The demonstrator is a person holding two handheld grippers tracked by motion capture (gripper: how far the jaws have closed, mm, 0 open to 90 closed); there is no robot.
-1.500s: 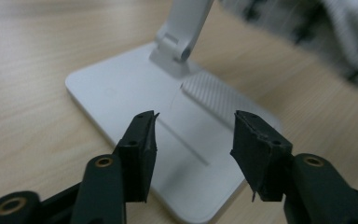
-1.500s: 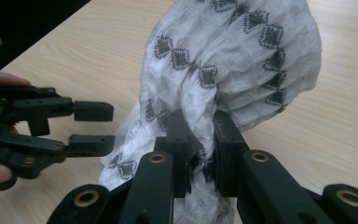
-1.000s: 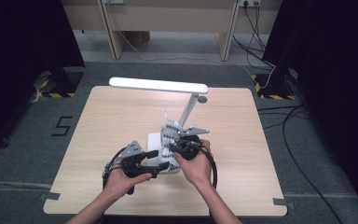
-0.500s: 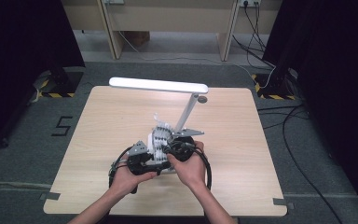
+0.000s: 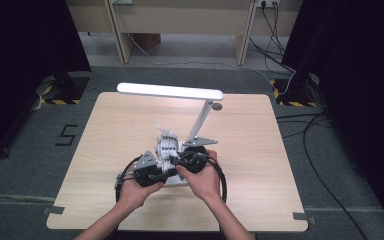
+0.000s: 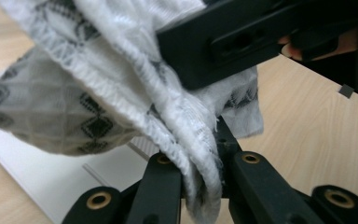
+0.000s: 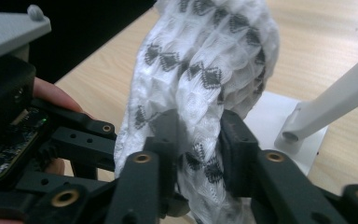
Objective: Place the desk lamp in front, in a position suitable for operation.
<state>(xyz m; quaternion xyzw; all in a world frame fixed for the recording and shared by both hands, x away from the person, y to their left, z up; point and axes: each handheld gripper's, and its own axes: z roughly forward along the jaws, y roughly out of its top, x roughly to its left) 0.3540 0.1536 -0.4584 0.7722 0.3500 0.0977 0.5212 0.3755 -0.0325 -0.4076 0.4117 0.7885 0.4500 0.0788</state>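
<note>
White patterned cloth (image 5: 166, 146) stands bunched near the table's (image 5: 105, 130) front edge; left gripper (image 6: 201, 175), jaws just closing, pinches its edge; right gripper (image 7: 193, 147), jaws just opening, straddles the bundle.

left gripper (image 5: 166, 165) jaws just closing, right gripper (image 5: 179, 159) jaws opening

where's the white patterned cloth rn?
In the high view the white patterned cloth sits near the table's middle, between the left gripper and right gripper, over the desk lamp's base.
</note>
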